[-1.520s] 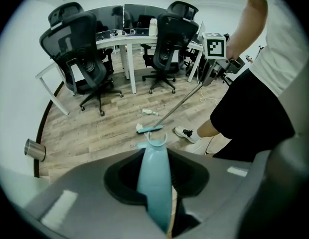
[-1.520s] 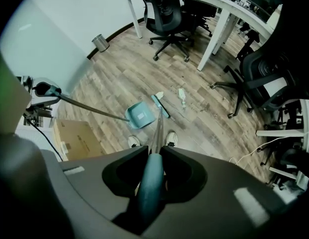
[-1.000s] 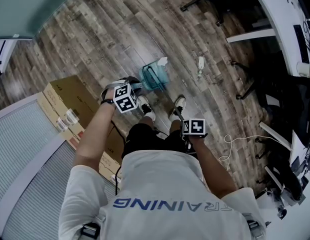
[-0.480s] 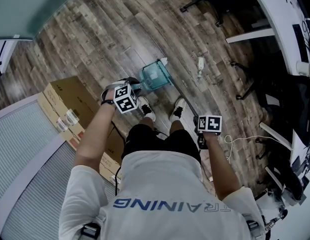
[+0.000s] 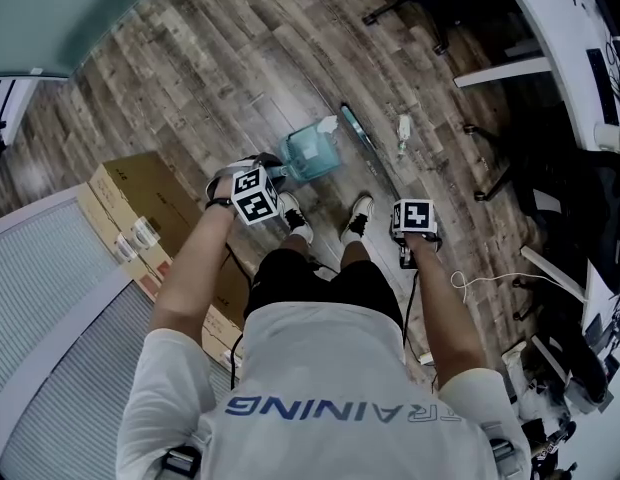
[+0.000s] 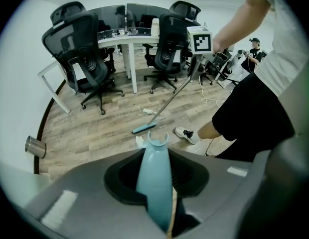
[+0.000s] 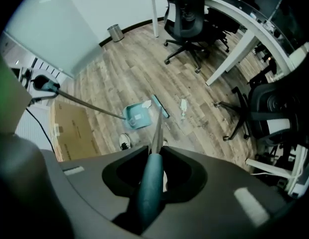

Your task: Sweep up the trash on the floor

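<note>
My left gripper [image 5: 254, 195] is shut on the pale teal handle [image 6: 156, 176] of a long-handled dustpan [image 5: 310, 152], which rests on the wood floor ahead of the person's shoes. A crumpled white paper [image 5: 327, 123] lies at the pan's far edge. My right gripper [image 5: 412, 218] points down and is shut on the dark teal broom handle [image 7: 149, 185]. The broom head [image 5: 355, 128] sits on the floor just right of the dustpan. A second white scrap [image 5: 401, 130] lies further right of the broom head, also seen as scrap [image 7: 183, 106].
Cardboard boxes [image 5: 140, 203] stand at the left by a wall. Black office chairs [image 6: 87, 59] and white desks [image 5: 550, 38] fill the right and far side. A white cable [image 5: 470, 283] trails on the floor at right. A metal bin [image 6: 35, 147] stands by the wall.
My right gripper has moved right and then forward with the broom, and the broom head now shows beside the dustpan's right side. The left gripper and dustpan have stayed put.
</note>
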